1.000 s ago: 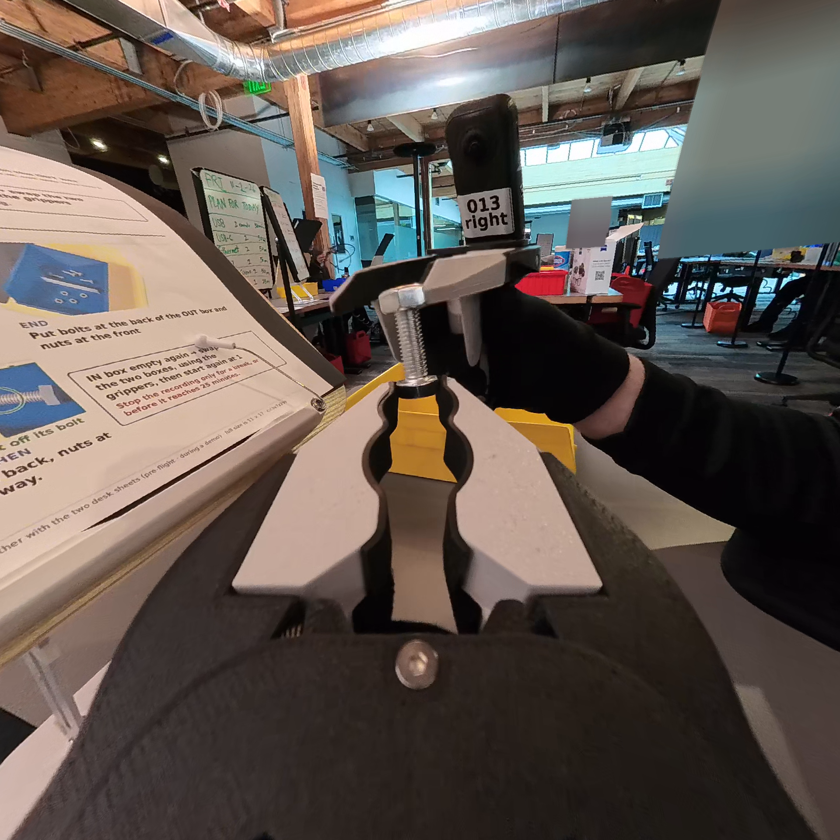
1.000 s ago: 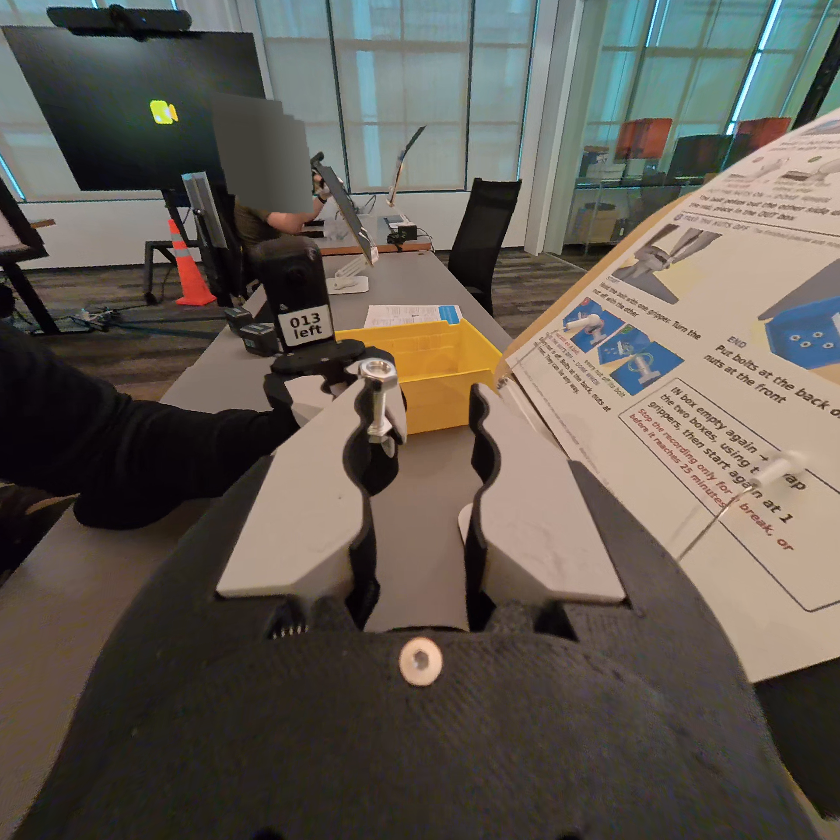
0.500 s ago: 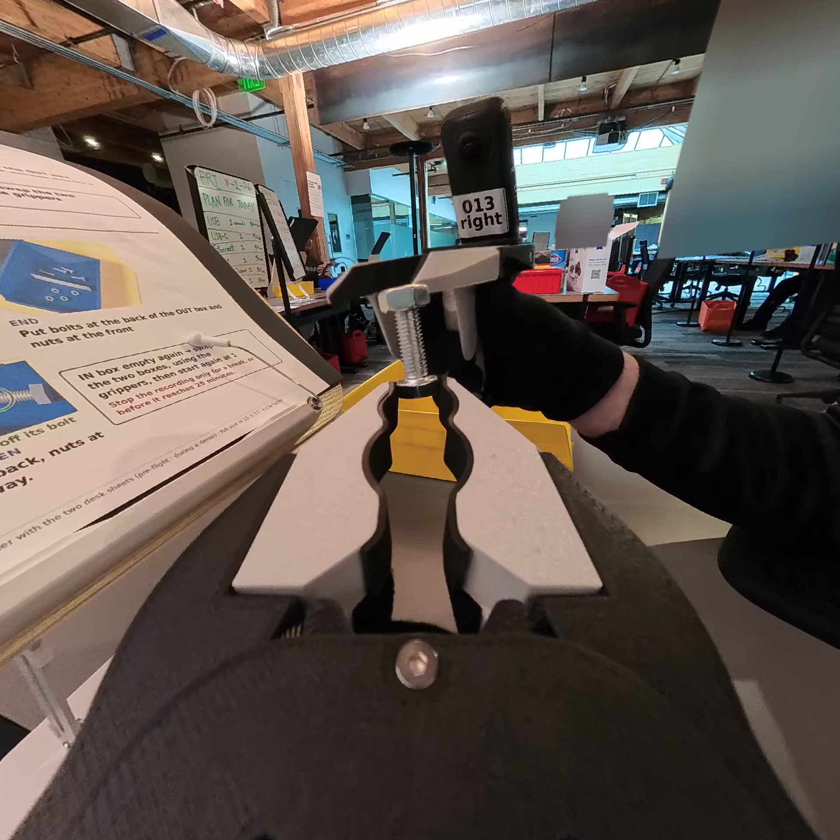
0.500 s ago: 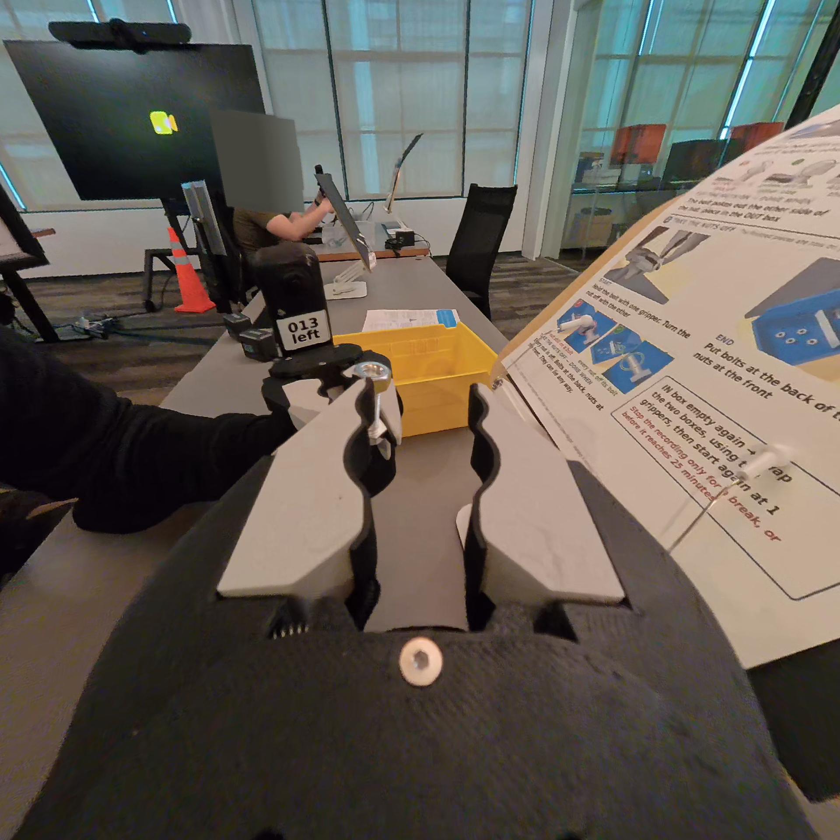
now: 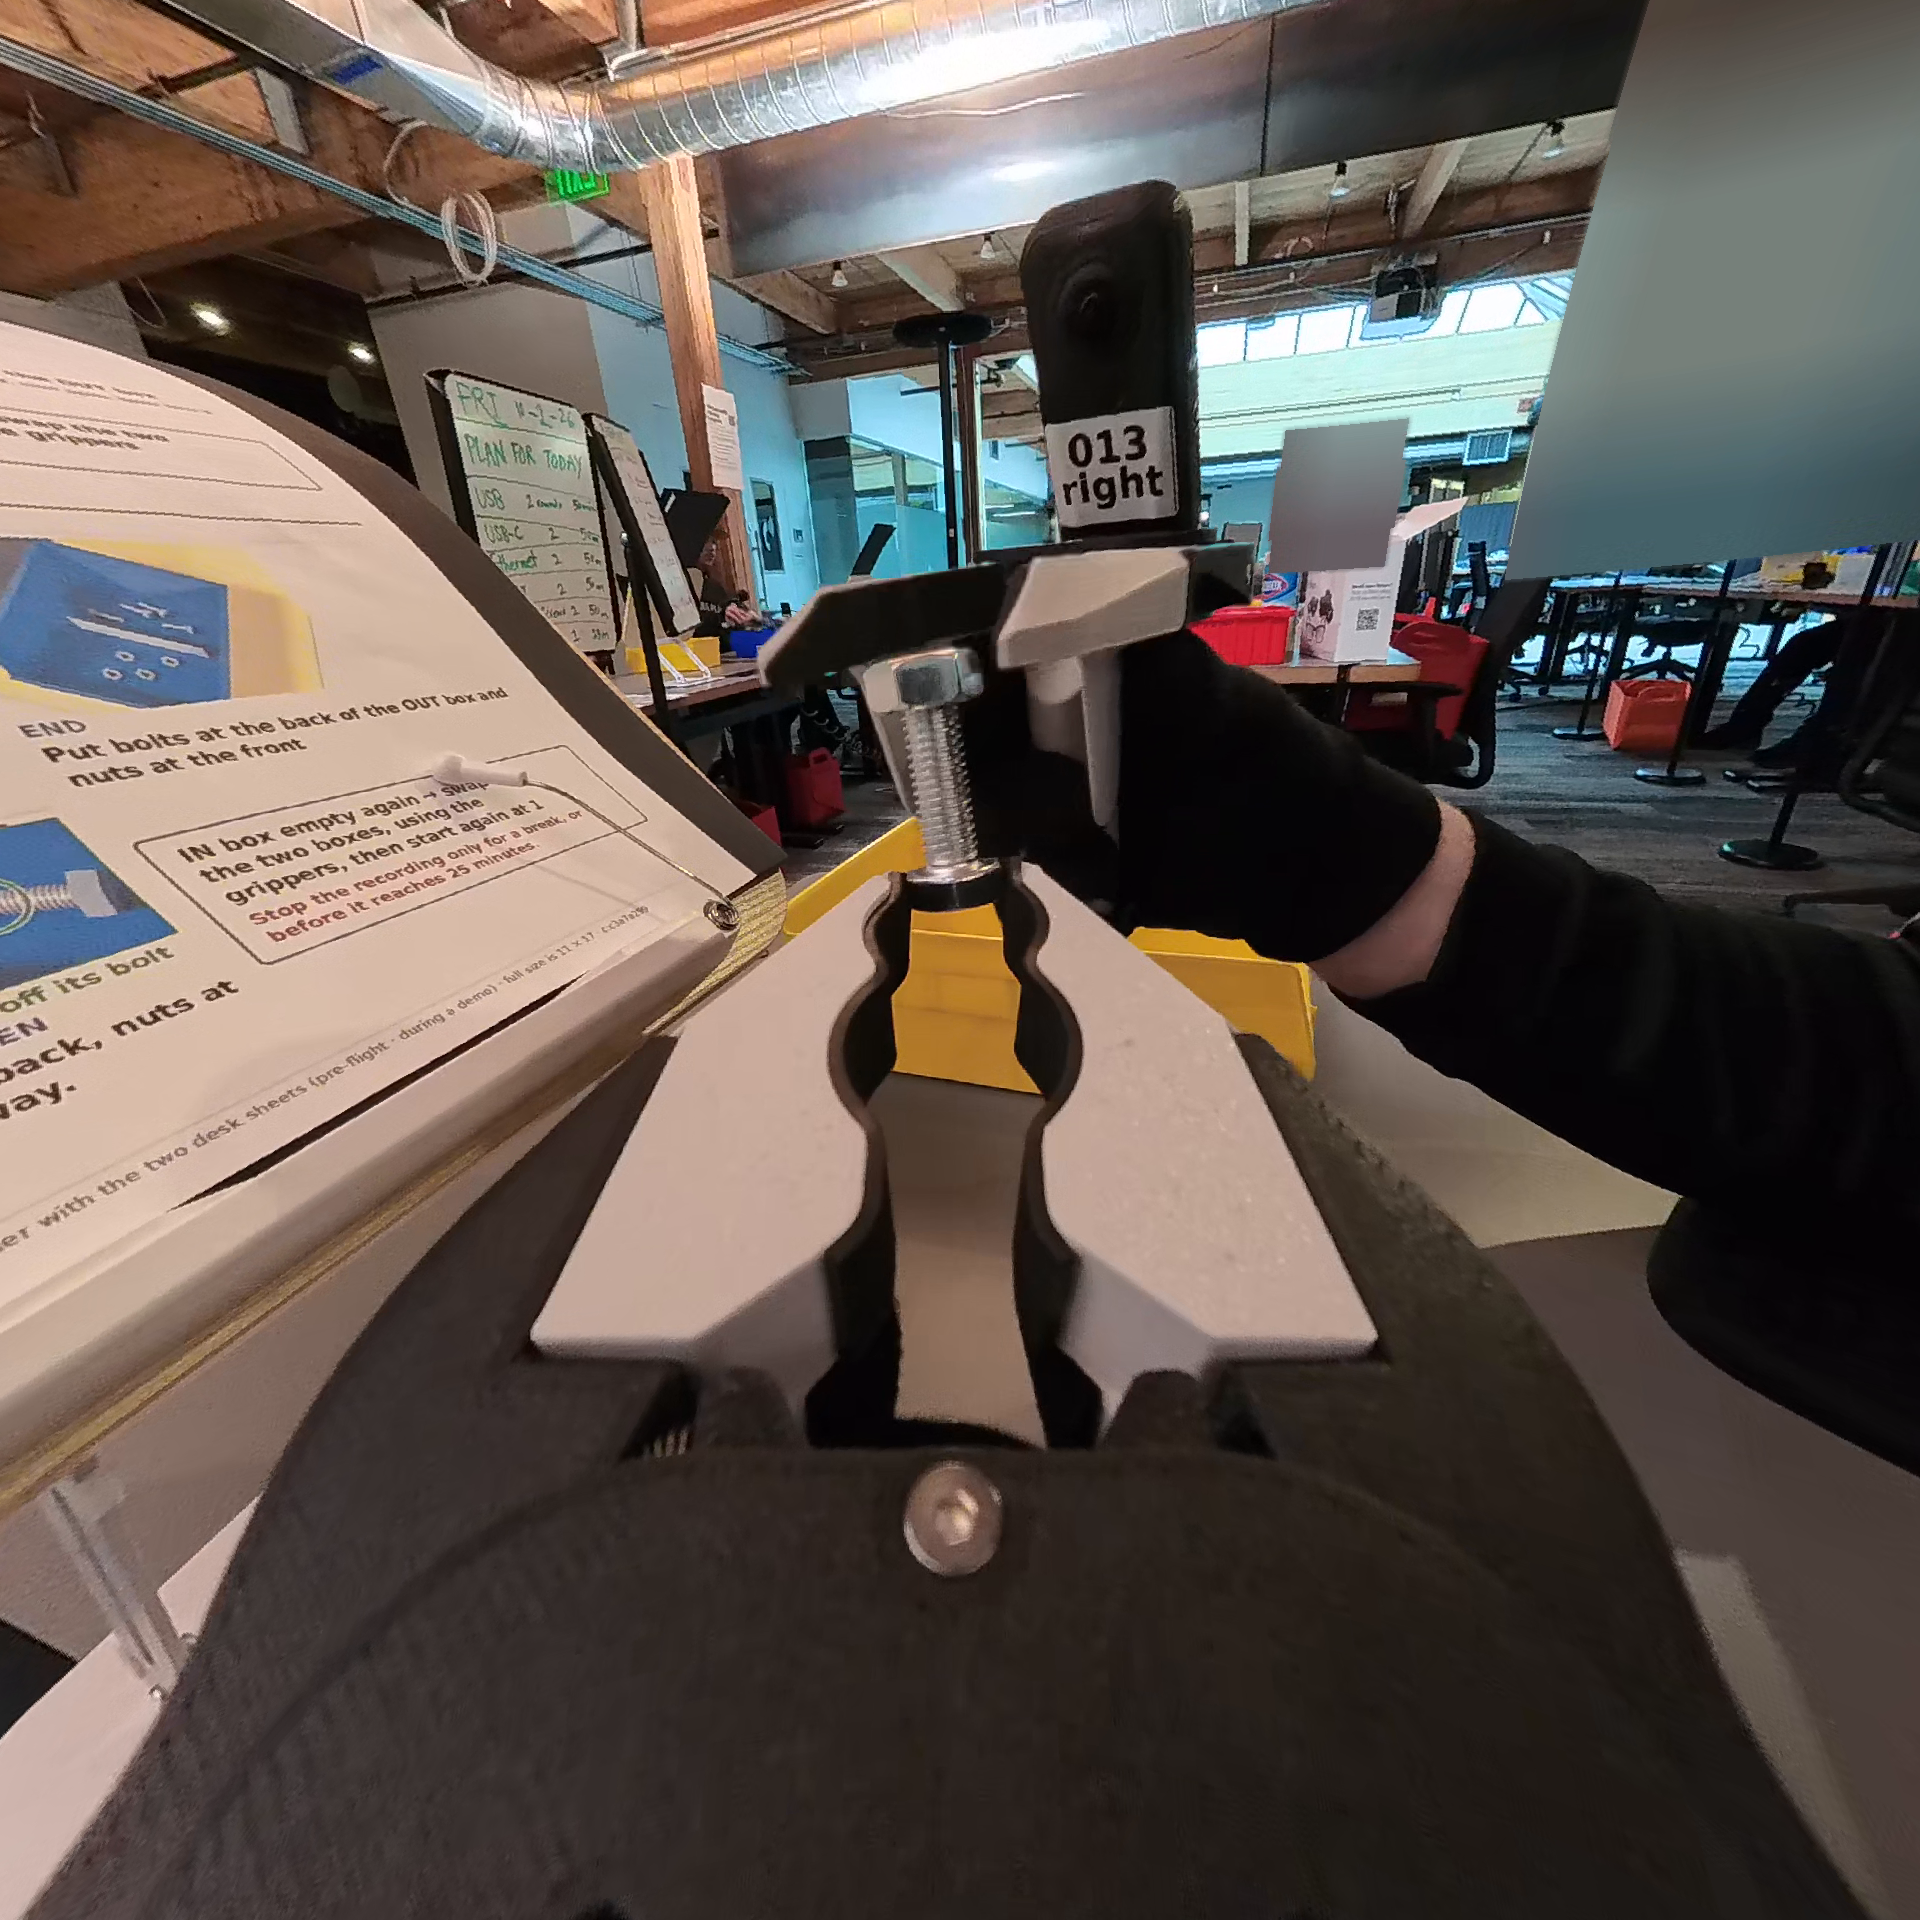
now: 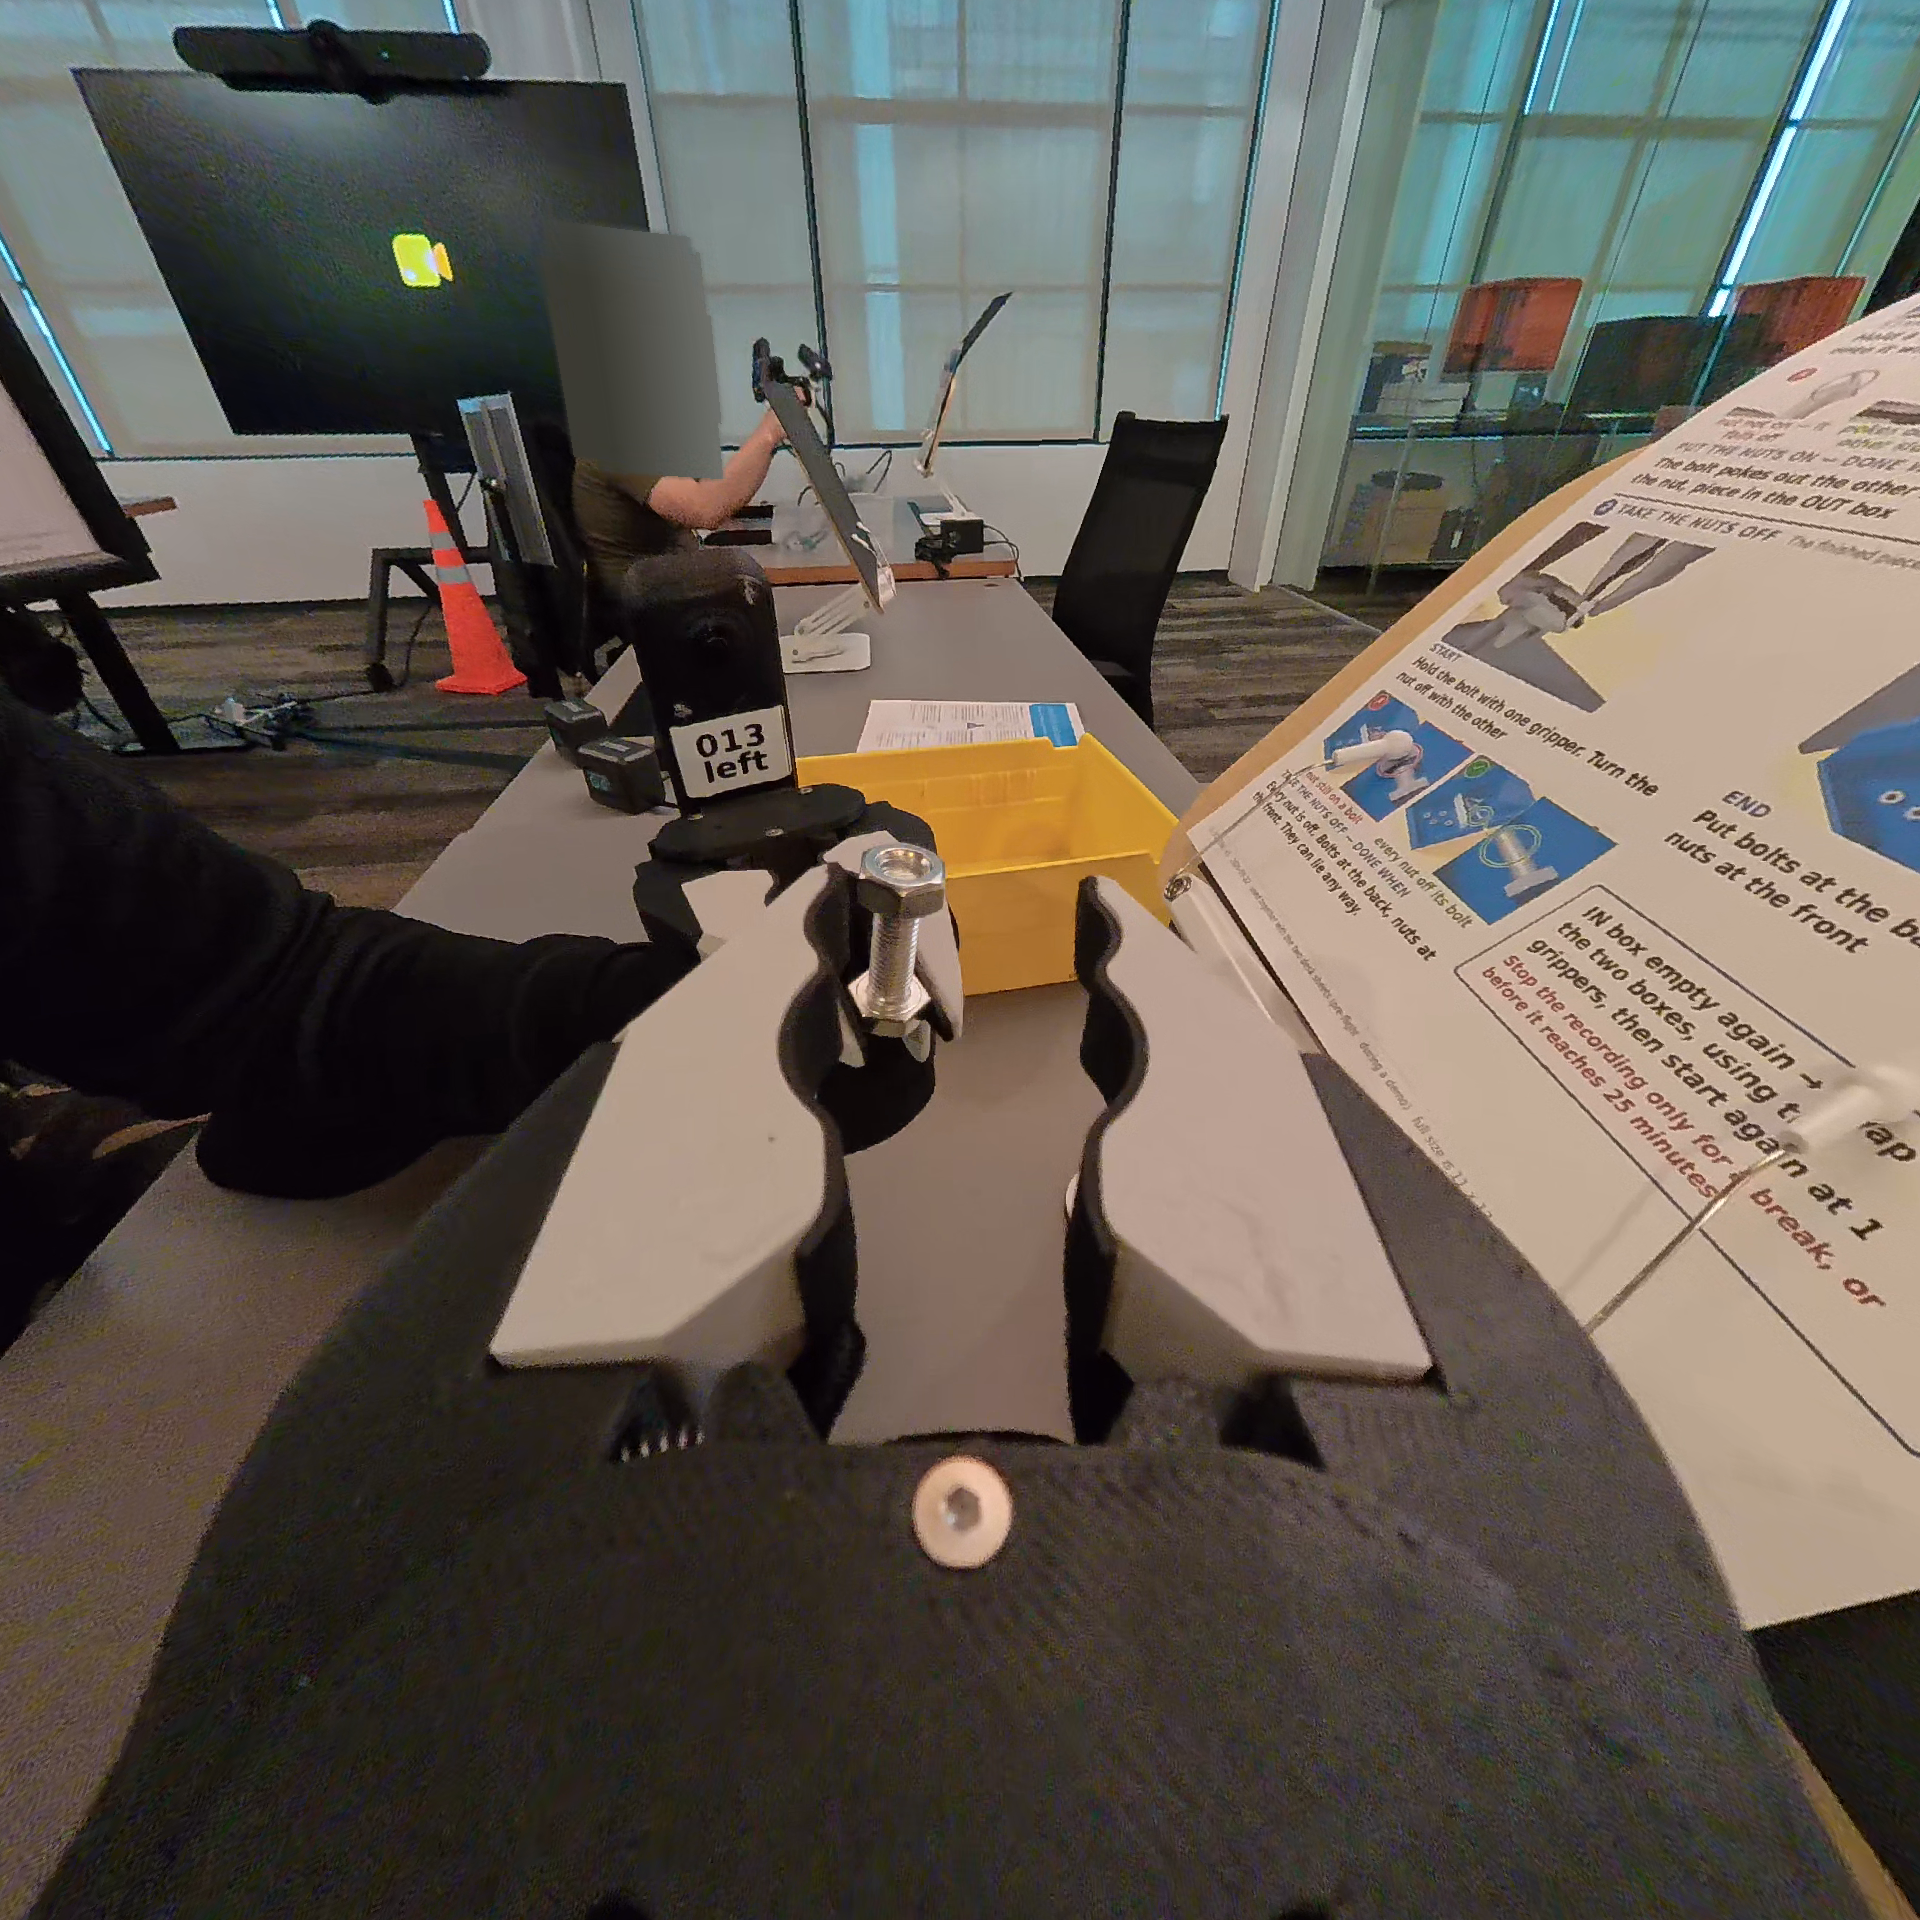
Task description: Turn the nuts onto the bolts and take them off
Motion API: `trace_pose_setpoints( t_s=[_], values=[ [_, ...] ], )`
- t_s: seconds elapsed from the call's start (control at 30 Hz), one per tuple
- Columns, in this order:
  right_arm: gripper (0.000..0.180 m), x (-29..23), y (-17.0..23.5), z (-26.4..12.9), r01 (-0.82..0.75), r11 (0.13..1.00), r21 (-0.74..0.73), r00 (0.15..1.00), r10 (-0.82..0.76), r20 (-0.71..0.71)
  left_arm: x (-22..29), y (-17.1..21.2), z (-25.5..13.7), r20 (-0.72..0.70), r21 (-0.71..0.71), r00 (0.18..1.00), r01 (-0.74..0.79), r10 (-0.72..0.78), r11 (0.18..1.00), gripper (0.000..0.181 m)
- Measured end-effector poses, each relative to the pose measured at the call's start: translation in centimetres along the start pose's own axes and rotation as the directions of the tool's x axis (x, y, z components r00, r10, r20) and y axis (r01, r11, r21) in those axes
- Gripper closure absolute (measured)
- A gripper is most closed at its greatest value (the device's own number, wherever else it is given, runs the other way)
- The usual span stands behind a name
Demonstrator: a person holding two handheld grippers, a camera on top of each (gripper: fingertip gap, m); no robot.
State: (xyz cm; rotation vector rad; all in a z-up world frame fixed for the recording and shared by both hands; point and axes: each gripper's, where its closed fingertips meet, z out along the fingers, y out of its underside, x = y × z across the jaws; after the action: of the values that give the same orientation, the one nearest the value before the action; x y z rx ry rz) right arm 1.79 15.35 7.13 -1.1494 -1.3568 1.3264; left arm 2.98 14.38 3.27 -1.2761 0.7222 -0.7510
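My left gripper (image 5: 951,909) is shut on the nut (image 5: 951,883) at the lower end of a silver bolt (image 5: 940,774), which stands upright with its hex head on top. In the right wrist view the bolt (image 6: 896,940) and nut (image 6: 888,1003) sit between my right gripper's (image 6: 956,914) open jaws, close to its left finger (image 6: 727,1049). The right finger (image 6: 1195,1060) stands well apart from the bolt. In the left wrist view the right gripper (image 5: 977,634) reaches over the bolt head, held by a black-gloved hand (image 5: 1247,810).
A yellow bin (image 6: 1039,831) stands on the grey table (image 6: 935,644) just behind the grippers. A tilted board with instruction sheets (image 6: 1610,935) stands close beside them, left in the left wrist view (image 5: 312,831). A person sits at a far desk (image 6: 634,509). Across from one pair of fingers to the other is roughly 4 centimeters.
The right gripper has shifted slightly around the bolt head and stays open. The left gripper keeps its hold and has barely moved.
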Motion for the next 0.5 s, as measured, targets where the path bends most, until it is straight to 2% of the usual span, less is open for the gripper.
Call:
trace_pose_setpoints(
  t_s=[0.1,0.2,0.33,0.5],
  values=[
    [0.136,0.2,0.0,-0.2,-0.004,1.0,-0.013,1.0,0.004,-0.015,-0.5,0.3,0.0,0.036,-0.018,0.999,-0.021,0.022,1.0,0.165],
    [0.134,0.4,0.4,-0.3,-0.032,0.998,-0.057,0.999,0.03,-0.034,-1.6,1.1,-0.1,0.126,-0.098,0.985,-0.104,0.116,0.99,0.165],
    [0.135,0.9,1.5,-0.3,-0.054,0.985,-0.161,0.994,0.038,-0.104,-3.0,2.3,-0.1,0.234,-0.195,0.941,-0.2,0.243,0.96,0.165],
    [0.129,0.3,2.6,0.1,-0.113,0.957,-0.267,0.988,0.08,-0.133,-3.9,3.9,-0.1,0.292,-0.303,0.868,-0.315,0.403,0.899,0.165]
  ],
)
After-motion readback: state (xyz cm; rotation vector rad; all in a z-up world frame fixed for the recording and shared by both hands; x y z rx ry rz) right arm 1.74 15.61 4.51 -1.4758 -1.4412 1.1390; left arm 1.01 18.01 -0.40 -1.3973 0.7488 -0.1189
